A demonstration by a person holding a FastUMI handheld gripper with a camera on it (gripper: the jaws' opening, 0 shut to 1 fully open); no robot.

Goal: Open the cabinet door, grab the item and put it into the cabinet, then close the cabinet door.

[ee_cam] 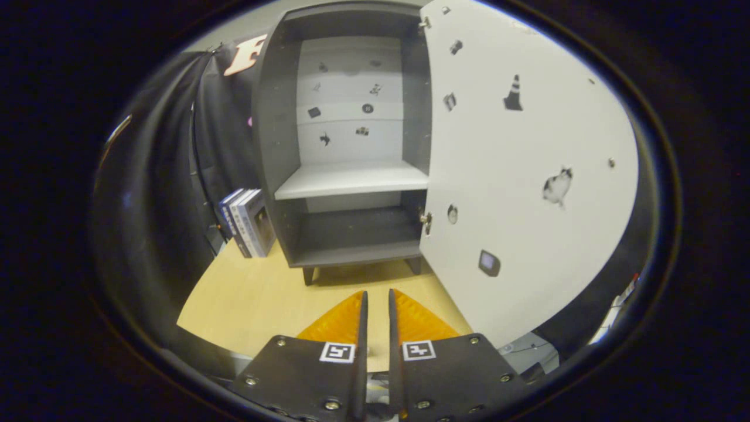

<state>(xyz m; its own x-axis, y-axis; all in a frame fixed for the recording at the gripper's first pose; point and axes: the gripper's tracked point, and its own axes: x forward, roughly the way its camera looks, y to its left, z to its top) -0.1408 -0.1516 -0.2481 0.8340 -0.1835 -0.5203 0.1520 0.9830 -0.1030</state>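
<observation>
door (527, 176) swung wide at 2 o'clock so shelf (351, 179) at 12 is reachable; gripper (375, 305) fingers nearly together, holding nothing, backed off from cabinet (275, 146).

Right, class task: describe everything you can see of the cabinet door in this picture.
The cabinet door is a flat white panel, likely painted board, swung wide open on two metal hinges at the cabinet's right edge. Small dark stickers dot its inner face, including a traffic cone and a cat, plus a few screw heads. It hangs above the wooden table, to the right of the shelves. The tool, fingers nearly closed and holding nothing, sits short of it without touching.
</observation>
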